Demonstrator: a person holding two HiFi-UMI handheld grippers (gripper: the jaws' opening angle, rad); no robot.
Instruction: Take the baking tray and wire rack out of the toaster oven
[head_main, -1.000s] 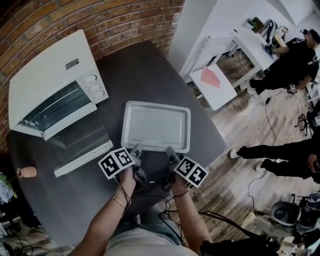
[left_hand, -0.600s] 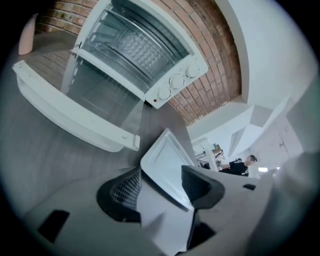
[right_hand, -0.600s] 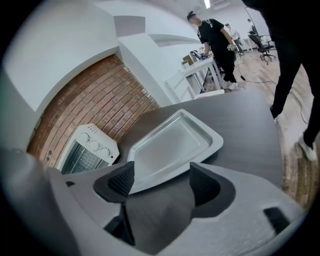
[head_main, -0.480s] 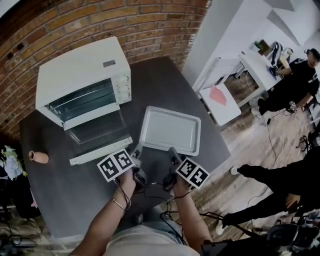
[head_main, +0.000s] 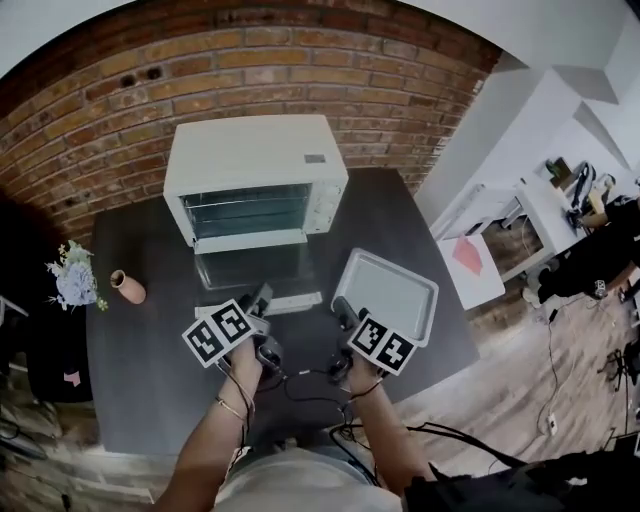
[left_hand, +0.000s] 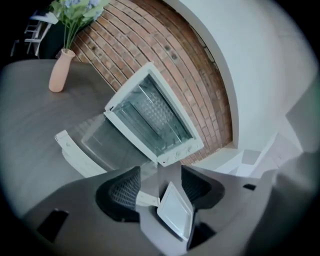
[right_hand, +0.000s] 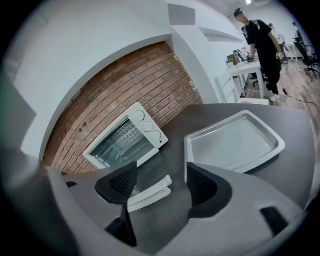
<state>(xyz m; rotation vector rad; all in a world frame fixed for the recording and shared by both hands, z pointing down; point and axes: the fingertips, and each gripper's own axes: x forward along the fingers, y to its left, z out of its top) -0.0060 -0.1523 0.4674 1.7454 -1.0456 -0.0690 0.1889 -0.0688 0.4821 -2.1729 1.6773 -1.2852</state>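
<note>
Head view, baking tray (head_main: 385, 295) flat on dark table (head_main: 150, 335) right of open toaster oven (head_main: 255, 160), left gripper view, left gripper (left_hand: 161, 181) jaws apart, empty, wire rack (left_hand: 152, 110) inside oven, right gripper view, right gripper (right_hand: 161, 181) jaws wide, closing, nothing between.

Empty pale baking tray (head_main: 385, 297) lies flat near the table's (head_main: 150, 380) right edge; white toaster oven (head_main: 255, 180) stands open at the far edge, wire rack (left_hand: 151, 109) inside.

White toaster oven (head_main: 255, 170) (door (head_main: 255, 270) down) against brick wall (head_main: 250, 70), baking tray (head_main: 390, 298) on dark table (head_main: 150, 370)
</note>
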